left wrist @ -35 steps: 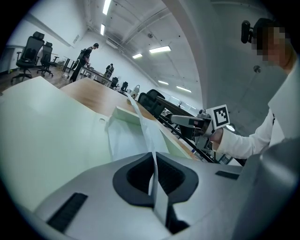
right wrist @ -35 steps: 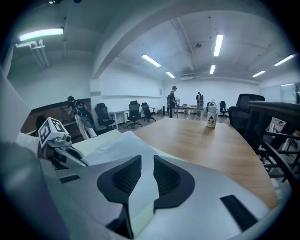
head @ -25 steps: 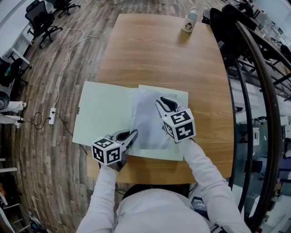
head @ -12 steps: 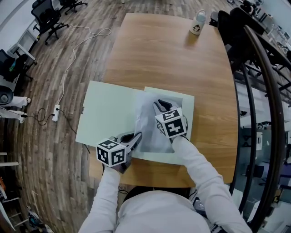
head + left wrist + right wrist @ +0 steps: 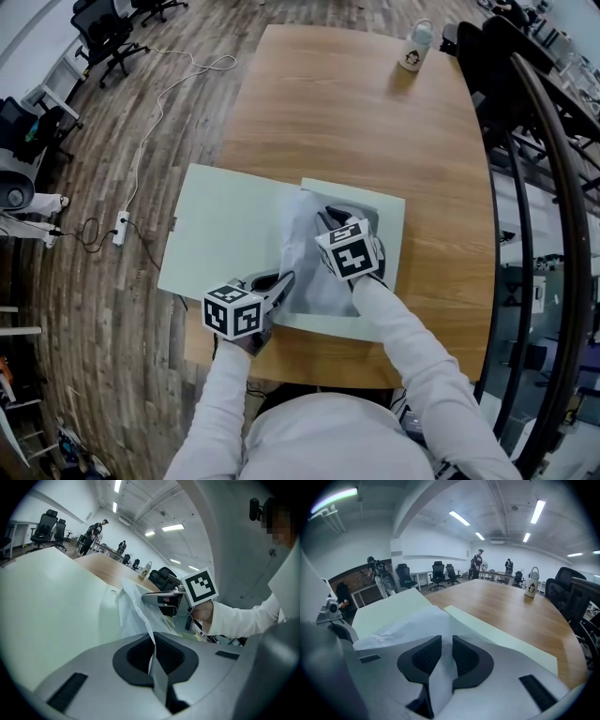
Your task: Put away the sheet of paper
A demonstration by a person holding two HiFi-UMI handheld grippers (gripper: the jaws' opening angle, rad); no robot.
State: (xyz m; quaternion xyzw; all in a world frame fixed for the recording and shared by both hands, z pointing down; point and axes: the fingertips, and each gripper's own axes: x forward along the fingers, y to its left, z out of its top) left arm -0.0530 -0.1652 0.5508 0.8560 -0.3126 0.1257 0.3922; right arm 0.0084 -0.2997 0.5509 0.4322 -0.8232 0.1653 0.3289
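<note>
Wooden counter (image 5: 347, 103) carries an open pale green folder (image 5: 225, 225). We see the sheet of paper (image 5: 309, 272) rumpled over the folder's right half. We see the left tongs (image 5: 283, 279) clenched on its near left edge and the right tongs (image 5: 329, 216) grasping its far part.

wooden table (image 5: 356, 122) bears a green folder (image 5: 225, 234) and bottle (image 5: 413, 54).

The left gripper (image 5: 153, 657) pinches the paper sheet (image 5: 132, 615); right gripper (image 5: 153, 599) close beyond.
</note>
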